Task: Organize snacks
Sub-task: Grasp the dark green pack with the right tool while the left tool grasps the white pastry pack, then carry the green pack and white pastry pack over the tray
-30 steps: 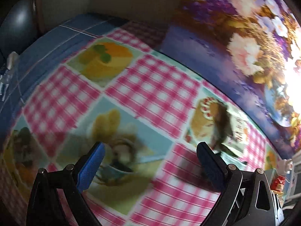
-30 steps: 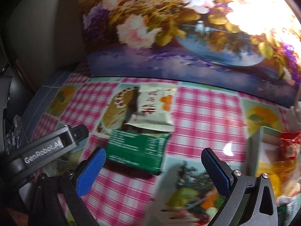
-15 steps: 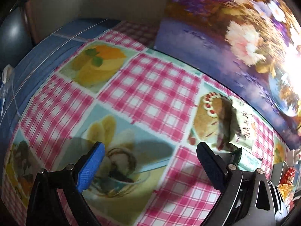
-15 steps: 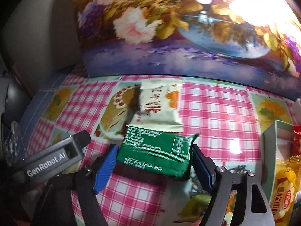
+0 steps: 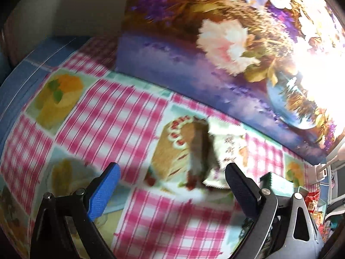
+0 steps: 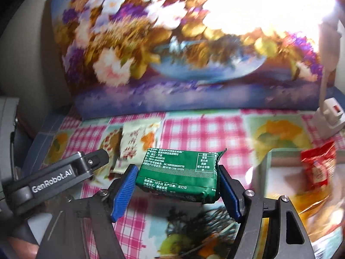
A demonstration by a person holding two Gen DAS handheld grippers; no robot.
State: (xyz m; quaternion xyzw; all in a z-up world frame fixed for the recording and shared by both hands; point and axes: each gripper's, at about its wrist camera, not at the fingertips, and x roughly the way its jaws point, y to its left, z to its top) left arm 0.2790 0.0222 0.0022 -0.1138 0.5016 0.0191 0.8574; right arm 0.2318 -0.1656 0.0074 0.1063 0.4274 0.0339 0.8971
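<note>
Green foil wrapper with white print: the green snack packet [image 6: 180, 176] lies crosswise between the blue pads [image 6: 125, 191] of the right gripper [image 6: 175, 191], its long axis running from left pad to right pad across the right wrist view, the printed back face turned up and toward the camera, the crimped end seal at its right tip pointing up and to the right. Both pads press on the packet's short ends as the jaws close, and the packet sits lifted clear of the checked tablecloth [image 6: 200, 127]. Behind it, flat on the cloth, lies a pale snack packet [image 6: 138, 140] with its long axis running away from the camera toward the floral painting [image 6: 172, 49] that stands along the table's back edge. To the right stands a box [image 6: 268, 161] with a red packet [image 6: 319, 166] in it. The left gripper [image 5: 172, 191], seen in its own wrist view, has its jaws wide apart with nothing between them, hovering over the cloth; the pale packet appears blurred just beyond its right finger [image 5: 241, 192]. In the right wrist view the left gripper's dark body, lettered "GenRobot.AI", reaches in from the lower left, near the pale packet.
</note>
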